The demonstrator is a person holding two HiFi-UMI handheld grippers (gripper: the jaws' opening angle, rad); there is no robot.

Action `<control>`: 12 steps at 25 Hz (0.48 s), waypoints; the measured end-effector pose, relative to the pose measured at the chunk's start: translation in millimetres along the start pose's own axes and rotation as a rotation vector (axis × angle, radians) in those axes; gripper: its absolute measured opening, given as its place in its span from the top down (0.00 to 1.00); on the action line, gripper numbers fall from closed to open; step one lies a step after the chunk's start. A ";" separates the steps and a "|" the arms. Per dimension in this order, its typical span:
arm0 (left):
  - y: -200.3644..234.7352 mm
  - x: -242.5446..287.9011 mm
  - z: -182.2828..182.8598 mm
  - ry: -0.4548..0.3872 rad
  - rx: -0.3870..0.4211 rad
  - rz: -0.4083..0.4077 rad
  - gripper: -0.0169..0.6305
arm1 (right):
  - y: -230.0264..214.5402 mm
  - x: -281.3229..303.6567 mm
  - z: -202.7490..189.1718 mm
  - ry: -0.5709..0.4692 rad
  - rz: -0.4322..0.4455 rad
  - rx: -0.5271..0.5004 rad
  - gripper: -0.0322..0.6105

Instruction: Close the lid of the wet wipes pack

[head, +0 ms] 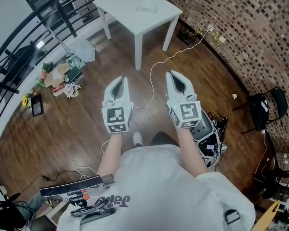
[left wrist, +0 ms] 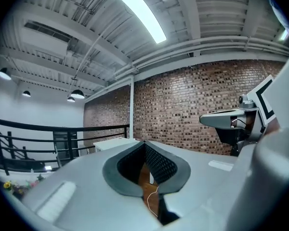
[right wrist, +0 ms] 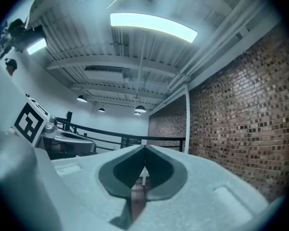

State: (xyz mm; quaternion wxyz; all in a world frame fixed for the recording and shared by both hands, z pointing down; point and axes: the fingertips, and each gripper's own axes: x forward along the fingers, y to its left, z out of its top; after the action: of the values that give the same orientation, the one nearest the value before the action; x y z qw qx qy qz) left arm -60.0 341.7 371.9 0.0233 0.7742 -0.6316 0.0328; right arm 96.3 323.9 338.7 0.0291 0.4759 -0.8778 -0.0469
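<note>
Left gripper [head: 120, 80]: jaws pressed together at the tips, nothing between them; held low in front of the body, pointing far.
Right gripper [head: 173, 74]: the same, tips meeting, empty; just right of the left one, its tip a shade farther forward.
Jaw build: smooth grey plastic shells, dark ribbed pads inside, tapering to a point.
Below them: glossy brown plank floor [head: 62, 124], with a thin white cable [head: 156, 67] snaking across it toward the far right.
Table [head: 120, 8]: white, square, matt top on straight legs, far ahead and well apart from both grippers.
Pack [head: 147, 6]: a small pale, crinkly, see-through thing on the table's far part, probably the wet wipes; too small to tell the lid or its long axis.
Key relation: the pack lies straight ahead, about midway between the two grippers' lines, so neither arm is clearly nearer; a walk-up comes first.
Surround: rough brick wall [head: 241, 28] at right, black railing [head: 19, 42] at left.
</note>
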 end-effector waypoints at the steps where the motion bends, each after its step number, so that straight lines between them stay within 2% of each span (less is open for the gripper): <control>1: 3.5 11.1 -3.6 0.003 0.001 -0.009 0.95 | -3.6 10.4 -5.0 0.012 -0.002 0.008 0.97; 6: 16.8 69.2 -8.1 0.002 0.002 -0.037 0.95 | -34.0 63.7 -21.1 0.036 -0.018 0.029 0.97; 12: 26.8 181.9 -7.4 0.004 0.037 -0.039 0.95 | -102.4 159.9 -46.4 0.019 -0.007 0.074 0.97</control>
State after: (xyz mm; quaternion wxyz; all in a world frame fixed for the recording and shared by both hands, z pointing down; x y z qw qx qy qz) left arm -50.0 159.3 393.8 0.0109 0.7866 -0.6157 0.0455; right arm 98.8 131.8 374.6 0.0199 0.4802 -0.8769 -0.0100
